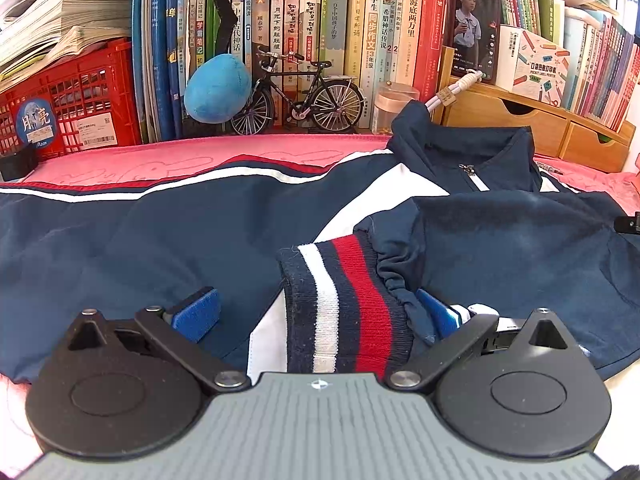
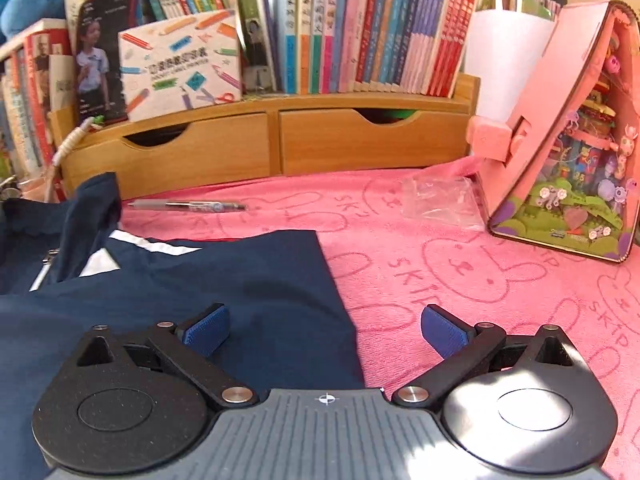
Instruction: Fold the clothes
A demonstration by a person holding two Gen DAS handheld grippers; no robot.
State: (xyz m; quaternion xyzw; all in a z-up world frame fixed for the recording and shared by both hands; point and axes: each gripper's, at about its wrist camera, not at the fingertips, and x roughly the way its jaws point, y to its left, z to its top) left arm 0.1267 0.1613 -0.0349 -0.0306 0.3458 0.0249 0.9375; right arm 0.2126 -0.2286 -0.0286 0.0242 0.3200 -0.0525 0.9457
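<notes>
Jacket (image 1: pixel 160 232), smooth navy with white panels, lies across frame centre on the pink towel (image 2: pixel 460 272), collar toward the books; ribbed striped cuff (image 1: pixel 348 304) between the left tool's (image 1: pixel 320 312) spread fingers. Right tool (image 2: pixel 324 330) gapes too.

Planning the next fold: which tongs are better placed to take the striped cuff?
Left. The left tongs stand open with the navy, white and red ribbed cuff between their blue pads. The right tongs are open over the navy jacket's edge, no cuff in view.
</notes>
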